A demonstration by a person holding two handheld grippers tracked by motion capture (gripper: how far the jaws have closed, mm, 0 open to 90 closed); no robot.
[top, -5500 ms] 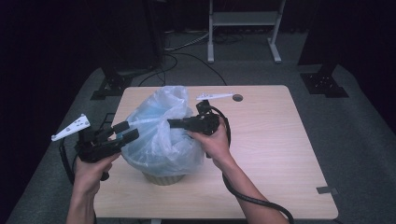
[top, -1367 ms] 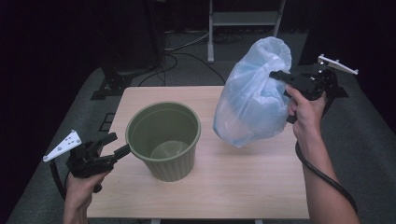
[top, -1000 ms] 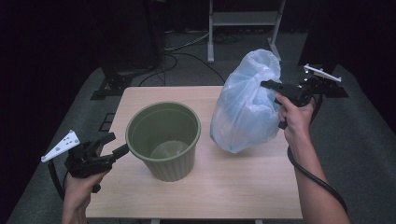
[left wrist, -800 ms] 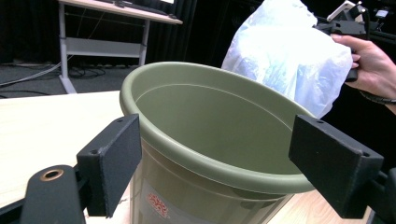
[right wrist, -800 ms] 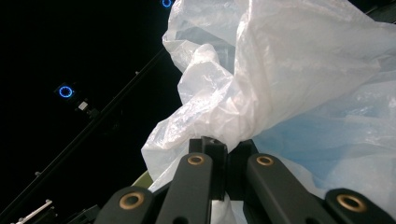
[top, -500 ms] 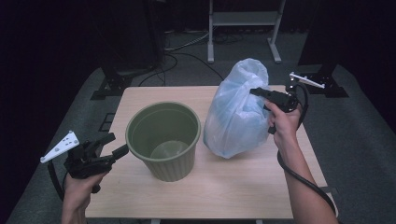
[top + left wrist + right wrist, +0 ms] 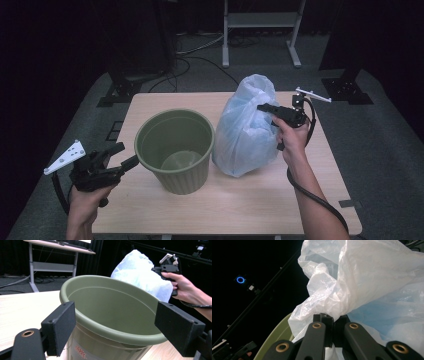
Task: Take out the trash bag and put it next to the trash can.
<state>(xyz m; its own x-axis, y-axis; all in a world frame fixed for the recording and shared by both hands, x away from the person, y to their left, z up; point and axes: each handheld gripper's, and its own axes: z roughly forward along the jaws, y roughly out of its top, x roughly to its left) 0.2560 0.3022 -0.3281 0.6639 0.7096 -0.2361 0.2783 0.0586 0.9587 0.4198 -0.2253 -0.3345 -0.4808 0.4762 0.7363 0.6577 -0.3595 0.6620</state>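
Landmark: green bin [image 7: 175, 150], upright near the middle of the worktop [image 7: 240, 210], mouth open, inside bare.

Plastic bag [image 7: 247, 130]: pale, bulging, bluish contents showing through. It stands just right of the bin, its bottom resting on the worktop, its side close against the bin's rim.

Right tool [image 7: 264, 107]: jaws pressed together, pinching the gathered neck of the bag at its top, above and right of the bin.

Left tool [image 7: 122, 156]: jaws spread wide, nothing between them, held level just left of the bin, pointing at its wall, not touching.
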